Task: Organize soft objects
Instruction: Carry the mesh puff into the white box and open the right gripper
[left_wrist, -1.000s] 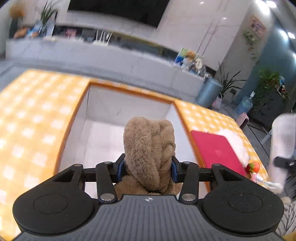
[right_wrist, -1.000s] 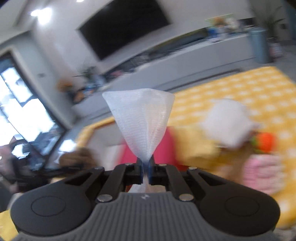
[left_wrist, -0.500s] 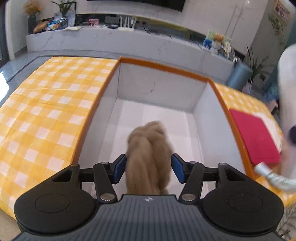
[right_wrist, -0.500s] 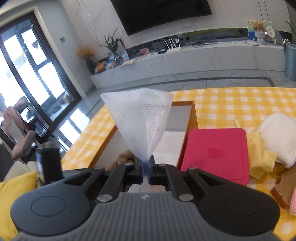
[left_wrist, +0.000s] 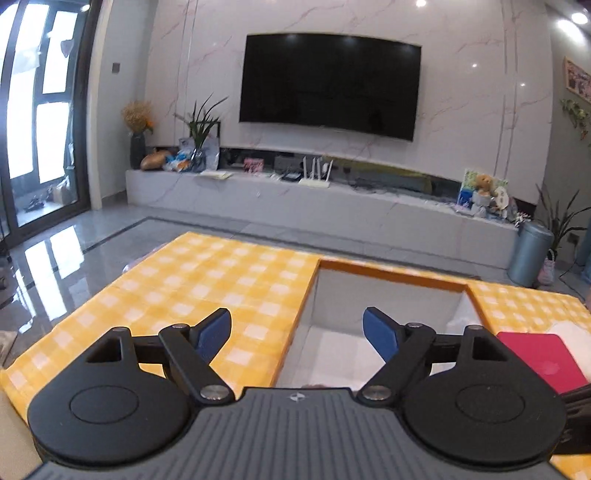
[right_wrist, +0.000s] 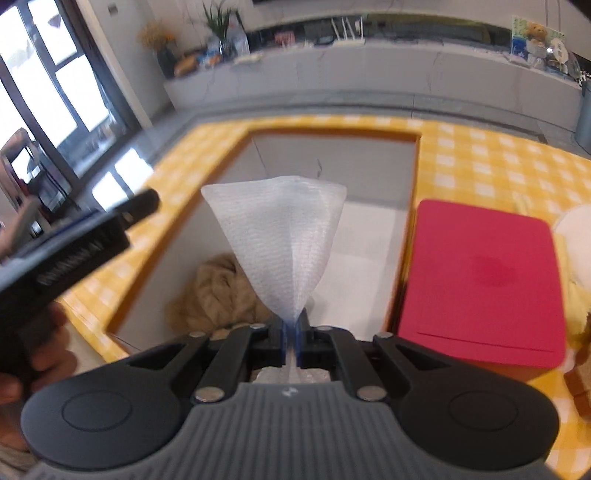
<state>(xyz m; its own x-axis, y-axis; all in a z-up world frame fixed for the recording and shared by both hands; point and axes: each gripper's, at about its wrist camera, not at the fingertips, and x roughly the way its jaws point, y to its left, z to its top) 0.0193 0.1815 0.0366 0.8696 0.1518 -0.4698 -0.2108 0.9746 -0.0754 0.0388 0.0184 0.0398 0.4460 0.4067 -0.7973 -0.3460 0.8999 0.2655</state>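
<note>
Since a second ago, left gripper (left_wrist: 297, 330) dropped brown plush toy (right_wrist: 218, 291) into white bin (right_wrist: 373, 243); now spread wide, empty. Right gripper (right_wrist: 291, 334) clamped on white foam net (right_wrist: 277, 247), above bin, plush at 10 o'clock. Red mat (right_wrist: 484, 280) at 2 o'clock. Descent path looks unobstructed.

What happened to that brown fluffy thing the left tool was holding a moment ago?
The left tool let it go and lifted away, open and empty. The brown plush now lies in the box. The right tool still pinches the white mesh, now over the box. The red mat stayed put.
</note>
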